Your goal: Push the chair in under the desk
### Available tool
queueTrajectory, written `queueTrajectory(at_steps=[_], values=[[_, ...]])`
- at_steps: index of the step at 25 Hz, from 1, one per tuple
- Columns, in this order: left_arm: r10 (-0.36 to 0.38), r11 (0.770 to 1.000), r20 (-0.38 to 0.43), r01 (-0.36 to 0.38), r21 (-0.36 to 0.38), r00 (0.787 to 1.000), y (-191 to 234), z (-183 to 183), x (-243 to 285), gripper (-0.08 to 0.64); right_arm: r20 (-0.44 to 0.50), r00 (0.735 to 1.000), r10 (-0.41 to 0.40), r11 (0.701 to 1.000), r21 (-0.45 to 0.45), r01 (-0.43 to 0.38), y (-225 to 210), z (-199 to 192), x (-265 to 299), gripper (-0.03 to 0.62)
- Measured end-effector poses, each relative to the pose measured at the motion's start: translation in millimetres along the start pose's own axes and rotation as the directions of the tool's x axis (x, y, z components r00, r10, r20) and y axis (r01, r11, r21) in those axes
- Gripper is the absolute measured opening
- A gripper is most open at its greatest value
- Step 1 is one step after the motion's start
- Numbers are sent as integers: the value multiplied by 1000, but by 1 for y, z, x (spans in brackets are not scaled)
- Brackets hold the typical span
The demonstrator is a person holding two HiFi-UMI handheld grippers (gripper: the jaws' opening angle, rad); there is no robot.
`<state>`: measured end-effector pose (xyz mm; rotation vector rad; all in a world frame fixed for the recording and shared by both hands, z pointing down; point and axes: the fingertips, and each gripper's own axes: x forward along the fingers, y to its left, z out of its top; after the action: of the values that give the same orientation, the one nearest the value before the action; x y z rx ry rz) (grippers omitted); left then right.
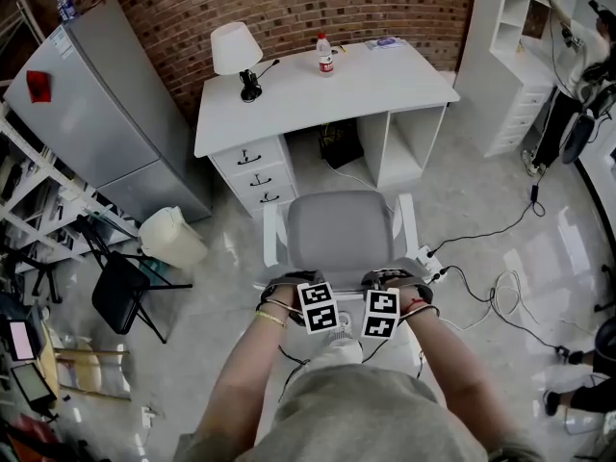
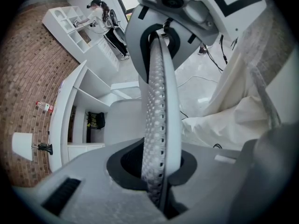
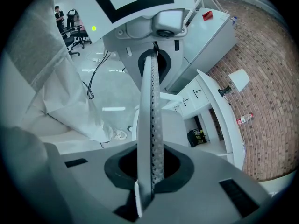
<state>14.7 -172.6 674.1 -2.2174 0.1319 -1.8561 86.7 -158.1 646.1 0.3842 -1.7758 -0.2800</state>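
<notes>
Backrest (image 2: 158, 101): is showing only as a thin perforated edge in both gripper views; from the head view the person's forearms and the marker cubes are covering most of it.
Legs: chair (image 1: 339, 227) is hiding its own base from the head view, so only the grey seat and white armrests are showing.
Left gripper (image 1: 289, 281): jaws are sitting nearly together, clamping the backrest's top edge.
Right gripper (image 1: 393, 277): jaws are likewise pinching the same edge, just beside the left gripper.
Position: chair is standing just in front of the desk (image 1: 366, 89), facing the kneehole, with the seat not yet under the top.
Kneehole: black bag (image 1: 339, 147) is sitting on the floor at the back.
Desktop: lamp (image 1: 236, 51) and bottle (image 1: 325, 54) are standing near the far edge.
Floor: power strip (image 1: 430, 263) and cables (image 1: 486, 292) are lying beside the chair's right side; cream bin (image 1: 173, 237) and black folding chair (image 1: 120, 292) are standing off to the left.
Edges: grey fridge (image 1: 96, 114) is standing left of the desk; white shelving (image 1: 520, 46) is running off the frame on the right, with a person (image 1: 587, 51) partly cut off beside it.
</notes>
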Motion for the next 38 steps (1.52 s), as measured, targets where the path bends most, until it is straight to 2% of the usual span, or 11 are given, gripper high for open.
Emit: queueTrajectory(at_steps=[38], values=[[0, 999, 12, -1, 50, 1000, 128, -7, 31, 43, -37, 999, -11, 999, 40, 12, -117, -9, 51, 25]])
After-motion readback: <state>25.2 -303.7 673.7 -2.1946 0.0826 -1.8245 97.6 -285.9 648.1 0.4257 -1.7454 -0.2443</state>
